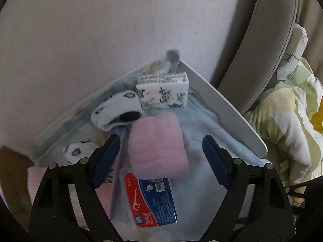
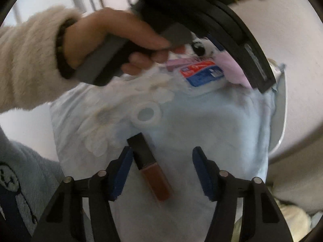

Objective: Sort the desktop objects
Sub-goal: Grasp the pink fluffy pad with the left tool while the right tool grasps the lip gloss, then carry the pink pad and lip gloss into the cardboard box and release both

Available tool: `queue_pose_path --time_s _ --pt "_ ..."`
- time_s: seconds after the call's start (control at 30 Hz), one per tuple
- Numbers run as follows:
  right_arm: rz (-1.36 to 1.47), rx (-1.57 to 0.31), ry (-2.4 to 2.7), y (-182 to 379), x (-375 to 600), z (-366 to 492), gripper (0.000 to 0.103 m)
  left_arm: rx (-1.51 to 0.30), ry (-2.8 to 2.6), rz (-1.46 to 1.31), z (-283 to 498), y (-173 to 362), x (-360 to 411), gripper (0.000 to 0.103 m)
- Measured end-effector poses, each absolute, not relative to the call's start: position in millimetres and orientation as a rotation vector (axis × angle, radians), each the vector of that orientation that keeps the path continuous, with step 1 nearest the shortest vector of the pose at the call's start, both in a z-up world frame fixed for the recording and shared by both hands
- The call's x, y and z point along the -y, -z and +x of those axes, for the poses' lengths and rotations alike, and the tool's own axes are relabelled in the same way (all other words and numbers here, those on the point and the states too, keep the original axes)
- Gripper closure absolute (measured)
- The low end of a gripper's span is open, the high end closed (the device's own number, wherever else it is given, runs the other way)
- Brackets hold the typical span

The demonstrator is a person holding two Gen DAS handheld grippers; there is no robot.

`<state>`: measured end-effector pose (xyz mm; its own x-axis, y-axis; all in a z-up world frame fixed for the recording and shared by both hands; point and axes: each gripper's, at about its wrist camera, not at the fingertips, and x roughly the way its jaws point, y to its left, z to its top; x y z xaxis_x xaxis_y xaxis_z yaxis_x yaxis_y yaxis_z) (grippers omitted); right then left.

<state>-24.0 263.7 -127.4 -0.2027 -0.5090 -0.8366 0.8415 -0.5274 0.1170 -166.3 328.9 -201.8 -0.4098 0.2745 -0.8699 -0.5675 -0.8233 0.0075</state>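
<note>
From the left wrist camera, the left claw (image 1: 161, 151) stands wide open with nothing between its blue pads; a rolled pink towel (image 1: 158, 147) lies in the gap, touching neither finger as far as I can see. Its near end overlaps a red-and-blue pack of floss picks (image 1: 154, 199), which lies on a pale blue cloth (image 1: 203, 125) spread over a white bench (image 1: 228, 109). Beyond the towel a patterned tissue pack (image 1: 162, 91) stands on edge, and beside it is a white sock (image 1: 117, 109) with dark print. A second printed white item (image 1: 77, 150) is half hidden behind the left finger, too blurred to name. From the right wrist camera, the right claw (image 2: 161, 173) is likewise spread open and grips nothing; a lip gloss tube (image 2: 149, 167) with a black cap lies on the cloth between its fingers, close to the left one. Farther off sits a white tape roll (image 2: 147, 115). At the top the person's left hand (image 2: 113, 38), in a fluffy cream sleeve, holds the other gripper's handle, whose black body cuts off the floss pack and pink towel behind it.
</note>
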Motion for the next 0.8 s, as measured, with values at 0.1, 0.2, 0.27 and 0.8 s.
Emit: queue_pose_path --time_s 0.1,0.2,0.27,0.8 --pt "1.076 -0.49 1.822 127.8 -260.0 -20.3 0.048 -0.403 -2.223 -1.332 -169.6 208.1 -327.4 0.039" --pt "1.072 -0.51 1.785 130.4 -257.2 -18.4 0.049 -0.396 -2.204 -1.357 -172.8 214.1 -326.6 0.052" --pt "1.068 -0.515 1.777 131.1 -256.8 -17.7 0.05 -0.385 -2.204 -1.365 -174.2 215.6 -325.0 0.058" --pt "1.091 -0.439 1.828 122.1 -270.7 -12.3 0.085 -0.329 -2.228 -1.283 -159.6 180.8 -309.4 0.062"
